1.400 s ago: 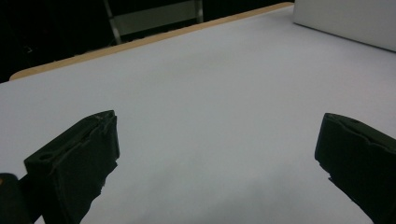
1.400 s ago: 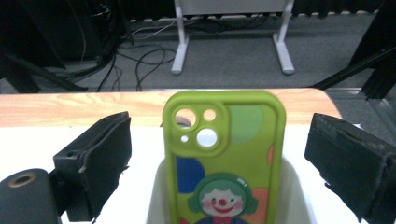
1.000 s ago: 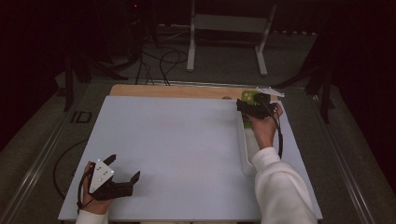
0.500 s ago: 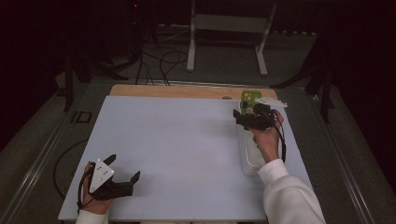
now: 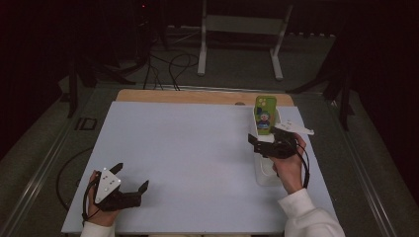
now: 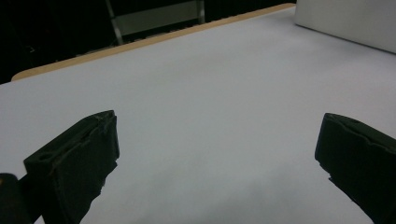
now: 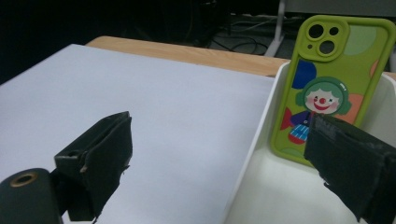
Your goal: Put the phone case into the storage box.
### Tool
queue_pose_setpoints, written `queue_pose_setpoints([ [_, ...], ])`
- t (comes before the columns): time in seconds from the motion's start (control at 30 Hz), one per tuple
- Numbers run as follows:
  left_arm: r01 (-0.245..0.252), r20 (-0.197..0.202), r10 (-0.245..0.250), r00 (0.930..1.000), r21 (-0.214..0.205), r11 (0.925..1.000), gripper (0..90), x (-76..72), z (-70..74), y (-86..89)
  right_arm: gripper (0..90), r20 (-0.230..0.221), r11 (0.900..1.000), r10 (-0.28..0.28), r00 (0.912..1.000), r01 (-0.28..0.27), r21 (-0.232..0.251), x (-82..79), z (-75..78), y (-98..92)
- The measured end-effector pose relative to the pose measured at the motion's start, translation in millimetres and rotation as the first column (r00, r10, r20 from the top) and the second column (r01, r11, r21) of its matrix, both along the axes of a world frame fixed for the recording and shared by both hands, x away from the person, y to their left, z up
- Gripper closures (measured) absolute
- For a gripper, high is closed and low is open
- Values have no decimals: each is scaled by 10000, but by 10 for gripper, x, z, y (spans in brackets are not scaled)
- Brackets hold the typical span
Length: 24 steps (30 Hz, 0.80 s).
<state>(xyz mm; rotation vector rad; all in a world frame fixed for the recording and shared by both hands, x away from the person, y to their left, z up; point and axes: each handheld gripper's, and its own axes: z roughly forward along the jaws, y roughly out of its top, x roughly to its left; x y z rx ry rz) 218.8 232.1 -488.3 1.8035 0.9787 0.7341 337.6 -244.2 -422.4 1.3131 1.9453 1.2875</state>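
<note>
Fig.: R gripper (image 5: 260, 143) has drawn back toward the person since 1 s ago; the green phone case (image 5: 264, 114), earlier at its jaws, now stands propped upright at the far end of the white tray (image 5: 267, 178), just ahead of the jaws and clear of them. Judged: case placed and released, w/ retreat under way. R jaws wide apart, holding nothing, one over the tray, one over the white mat (image 5: 188, 158). L gripper (image 5: 130, 177) unchanged at near-left of mat, jaws wide, empty.
</note>
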Motion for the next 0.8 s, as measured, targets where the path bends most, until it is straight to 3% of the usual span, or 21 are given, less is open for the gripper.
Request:
queue_pose_setpoints([
  [0.1, -36, 5, 36, 10000, -15, 10000, 4, 2, 7, 8, 76, 163, 9997, 142, 9998, -145, 173, -116, 10, -4],
  [0.3, -77, 36, 78, 10000, -68, 9999, 4, 4, 16, 16, 76, 440, 9992, 408, 9982, -406, -38, -346, -54, 13],
  [0.43, -116, 47, 116, 9999, -93, 9999, 4, 7, 27, 28, 76, 567, 9984, 569, 9968, -568, -44, -489, -150, 15],
  [0.6, -126, 77, 127, 9999, -76, 9999, 4, 10, 35, 34, 77, 786, 9961, 765, 9940, -797, 388, -672, -272, -15],
  [0.8, -151, 125, 152, 9998, -118, 9998, 4, 11, 36, 35, 77, 1271, 9911, 1222, 9843, -1279, 374, -835, -414, -15],
])
